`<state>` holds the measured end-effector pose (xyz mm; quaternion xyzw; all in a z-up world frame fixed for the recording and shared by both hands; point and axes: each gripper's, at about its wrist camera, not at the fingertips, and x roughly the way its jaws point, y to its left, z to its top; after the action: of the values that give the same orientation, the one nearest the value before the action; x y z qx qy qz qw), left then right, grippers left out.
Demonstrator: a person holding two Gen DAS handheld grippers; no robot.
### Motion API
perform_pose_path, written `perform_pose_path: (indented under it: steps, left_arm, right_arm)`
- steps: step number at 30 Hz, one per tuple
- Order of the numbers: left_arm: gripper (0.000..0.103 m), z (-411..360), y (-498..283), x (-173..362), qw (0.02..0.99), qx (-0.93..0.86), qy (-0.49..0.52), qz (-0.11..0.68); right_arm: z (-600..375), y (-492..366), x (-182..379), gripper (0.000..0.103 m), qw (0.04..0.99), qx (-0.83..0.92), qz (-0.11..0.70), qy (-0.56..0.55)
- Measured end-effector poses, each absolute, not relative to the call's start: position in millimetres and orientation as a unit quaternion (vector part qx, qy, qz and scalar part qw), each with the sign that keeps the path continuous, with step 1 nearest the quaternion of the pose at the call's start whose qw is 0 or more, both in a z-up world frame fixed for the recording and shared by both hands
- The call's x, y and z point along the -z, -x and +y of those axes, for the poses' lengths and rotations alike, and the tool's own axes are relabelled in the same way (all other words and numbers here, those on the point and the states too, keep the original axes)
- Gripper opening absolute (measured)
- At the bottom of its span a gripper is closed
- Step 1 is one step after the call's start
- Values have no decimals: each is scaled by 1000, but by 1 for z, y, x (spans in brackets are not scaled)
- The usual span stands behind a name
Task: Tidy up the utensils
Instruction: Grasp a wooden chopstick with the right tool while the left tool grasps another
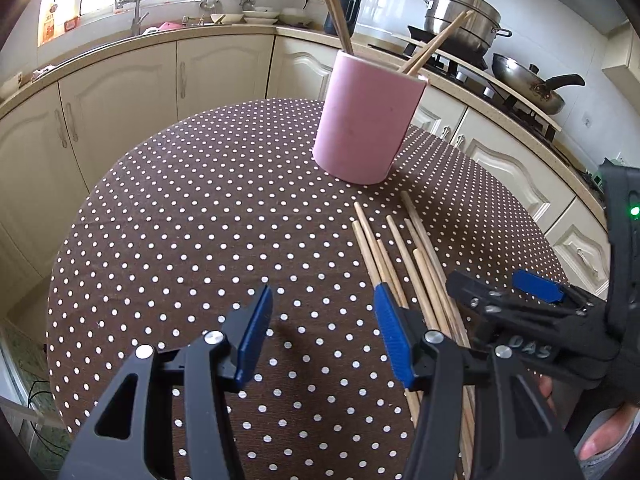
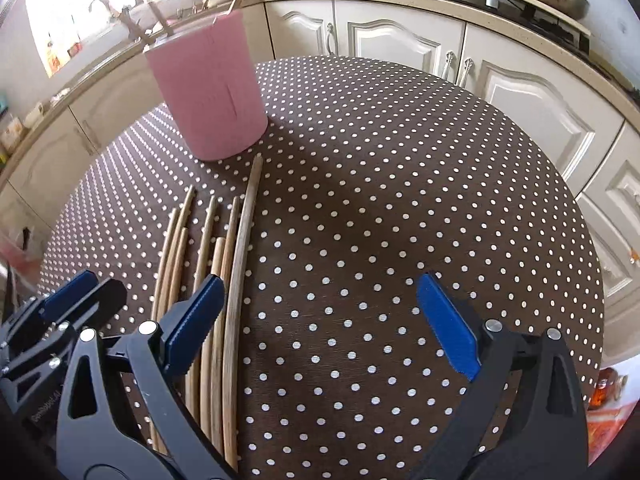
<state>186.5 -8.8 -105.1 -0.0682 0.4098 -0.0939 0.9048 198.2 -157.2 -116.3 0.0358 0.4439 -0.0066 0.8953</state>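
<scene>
A pink cup (image 1: pixel 366 120) stands on the brown polka-dot table and holds several wooden chopsticks (image 1: pixel 332 4). It also shows in the right wrist view (image 2: pixel 212 88). Several loose chopsticks (image 1: pixel 404 256) lie side by side on the cloth in front of the cup; they also show in the right wrist view (image 2: pixel 224 272). My left gripper (image 1: pixel 324 320) is open and empty, just left of the loose chopsticks. My right gripper (image 2: pixel 320 312) is open and empty, with its left finger over the chopsticks. It shows from the side in the left wrist view (image 1: pixel 516 292).
The round table (image 2: pixel 400 184) has its edge close to cream kitchen cabinets (image 1: pixel 120 96) on all sides. A stove with a steel pot (image 1: pixel 464 12) and a wok (image 1: pixel 532 84) stands behind to the right.
</scene>
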Motion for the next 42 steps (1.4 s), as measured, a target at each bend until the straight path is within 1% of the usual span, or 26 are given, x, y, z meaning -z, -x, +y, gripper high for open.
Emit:
perform_pose_path:
  steps: [9, 11, 12, 13, 14, 15, 20, 26, 28, 32, 36, 38, 39, 40, 41, 42]
  left_arm:
    - [53, -12, -187, 106, 905, 93, 65, 410]
    - [53, -12, -188, 107, 903, 99, 69, 412]
    - [53, -11, -188, 108, 902, 97, 70, 414]
    - [53, -11, -188, 109, 902, 96, 71, 415]
    - [53, -11, -188, 109, 902, 97, 71, 415]
    - [53, -11, -188, 109, 902, 97, 70, 414]
    - [53, -21, -186, 106, 906, 98, 47, 408]
    - [53, -40, -191, 110, 900, 92, 6, 426]
    - [55, -45, -192, 110, 900, 86, -3, 427]
    - [65, -50, -194, 110, 902, 63, -16, 427]
    - [67, -64, -198, 110, 901, 24, -55, 430]
    - [66, -66, -198, 110, 901, 21, -54, 430]
    - [63, -63, -199, 110, 900, 24, -42, 433]
    - [57, -60, -200, 109, 900, 35, -28, 434]
    - [31, -59, -200, 107, 902, 25, -28, 429]
    - [11, -57, -201, 107, 903, 20, -25, 428]
  right_arm:
    - [-140, -200, 120, 95, 896, 8, 443, -4]
    - [-142, -200, 120, 91, 898, 11, 441, -10]
    - [-143, -199, 119, 79, 900, 11, 435, -10]
    - [-143, -195, 115, 52, 905, 11, 426, -11]
    - [-145, -196, 114, 34, 907, 11, 422, -13]
    - [-148, -196, 114, 12, 907, 9, 421, -17]
    - [-166, -193, 112, 6, 905, -31, 418, -81]
    - [-185, -188, 112, 6, 899, -49, 410, -143]
    - [-188, -187, 113, 6, 898, -49, 411, -151]
    - [-187, -186, 111, 6, 897, -57, 412, -151]
    - [-186, -184, 111, 6, 896, -58, 413, -151]
    - [-186, -185, 111, 6, 896, -59, 413, -153]
    - [-187, -187, 112, 6, 896, -59, 413, -153]
    - [-186, -187, 111, 6, 896, -60, 413, -153]
    - [-187, -187, 112, 6, 896, -60, 413, -154]
    - [-186, -188, 111, 6, 896, -62, 413, -153]
